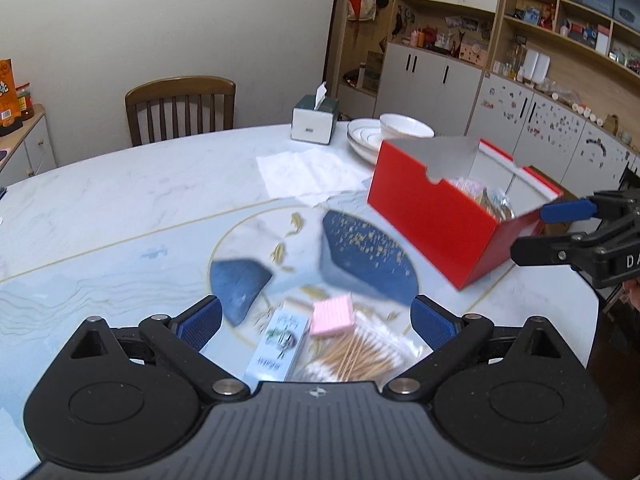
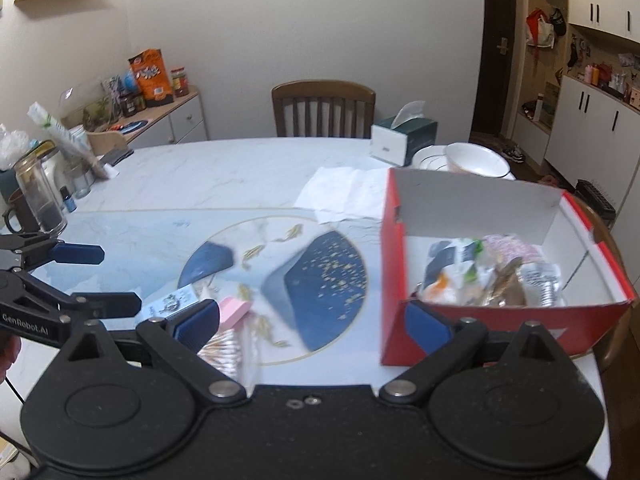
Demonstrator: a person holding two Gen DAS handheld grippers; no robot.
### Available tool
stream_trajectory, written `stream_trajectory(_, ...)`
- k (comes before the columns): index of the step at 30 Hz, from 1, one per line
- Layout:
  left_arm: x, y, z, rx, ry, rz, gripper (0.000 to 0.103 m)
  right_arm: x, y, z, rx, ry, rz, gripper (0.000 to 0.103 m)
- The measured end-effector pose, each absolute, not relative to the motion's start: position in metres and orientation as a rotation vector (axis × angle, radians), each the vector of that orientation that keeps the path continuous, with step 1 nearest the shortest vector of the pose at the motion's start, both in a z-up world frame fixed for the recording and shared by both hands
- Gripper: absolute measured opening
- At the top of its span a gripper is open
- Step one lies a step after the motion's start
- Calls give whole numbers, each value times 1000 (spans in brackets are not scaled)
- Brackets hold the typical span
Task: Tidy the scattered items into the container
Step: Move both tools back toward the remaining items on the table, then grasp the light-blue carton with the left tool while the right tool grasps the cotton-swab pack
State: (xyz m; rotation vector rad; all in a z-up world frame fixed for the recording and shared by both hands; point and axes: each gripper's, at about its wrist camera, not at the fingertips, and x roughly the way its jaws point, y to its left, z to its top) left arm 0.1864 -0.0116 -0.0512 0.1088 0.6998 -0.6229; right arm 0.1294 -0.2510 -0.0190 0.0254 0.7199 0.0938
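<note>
Clutter is waiting just ahead of the left hand-held gripper [image 1: 316,322], released and empty: pink block [image 1: 333,315], cotton swabs [image 1: 360,356], what is probably a small carton [image 1: 278,346]. The right hand-held gripper [image 2: 316,320], likewise released, is hovering beside the red box [image 2: 500,240], already holding packets.

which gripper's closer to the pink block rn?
Left. The left gripper is open with the pink block lying just ahead between its fingers. The right gripper is open further right, by the red box.
</note>
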Motion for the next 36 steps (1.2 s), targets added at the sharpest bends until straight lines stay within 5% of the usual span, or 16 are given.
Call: stream_trajectory(36, 251, -28, -124, 176, 854, -629, 100, 169, -151, -122, -47, 855, 149, 98)
